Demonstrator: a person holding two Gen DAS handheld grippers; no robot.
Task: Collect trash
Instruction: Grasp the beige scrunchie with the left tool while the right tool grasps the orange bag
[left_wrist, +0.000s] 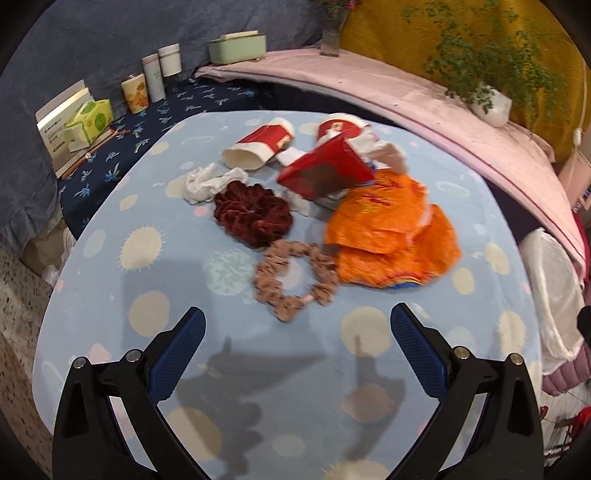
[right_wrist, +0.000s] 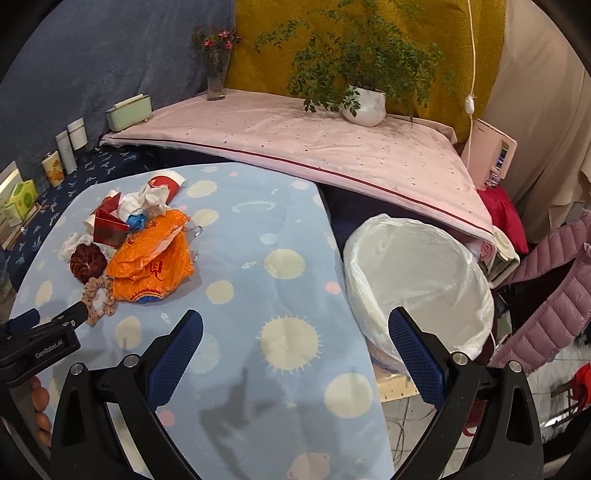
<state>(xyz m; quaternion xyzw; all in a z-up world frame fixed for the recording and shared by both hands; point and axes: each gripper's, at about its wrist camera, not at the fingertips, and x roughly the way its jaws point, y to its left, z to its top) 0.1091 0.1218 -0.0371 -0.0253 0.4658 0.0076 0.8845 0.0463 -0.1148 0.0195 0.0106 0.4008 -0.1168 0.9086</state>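
Note:
A pile lies on the blue dotted tablecloth (left_wrist: 295, 387): an orange plastic bag (left_wrist: 391, 236), a red carton (left_wrist: 325, 177), two red-and-white paper cups (left_wrist: 258, 146), white crumpled tissue (left_wrist: 207, 182), a dark red scrunchie (left_wrist: 253, 214) and a pink scrunchie (left_wrist: 295, 282). My left gripper (left_wrist: 297, 332) is open and empty, just short of the pink scrunchie. My right gripper (right_wrist: 295, 336) is open and empty over the table's right edge, beside a bin with a white bag liner (right_wrist: 417, 280). The orange bag (right_wrist: 155, 262) lies far left in the right wrist view, where the left gripper's (right_wrist: 55, 319) fingers stand apart.
A pink-covered shelf (right_wrist: 295, 140) behind the table holds a potted plant (right_wrist: 364, 105), a flower vase (right_wrist: 216, 79) and a green box (right_wrist: 129, 110). Jars (left_wrist: 155, 79) and a tissue pack (left_wrist: 88, 123) stand at the back left. A pink jacket (right_wrist: 546, 295) hangs at right.

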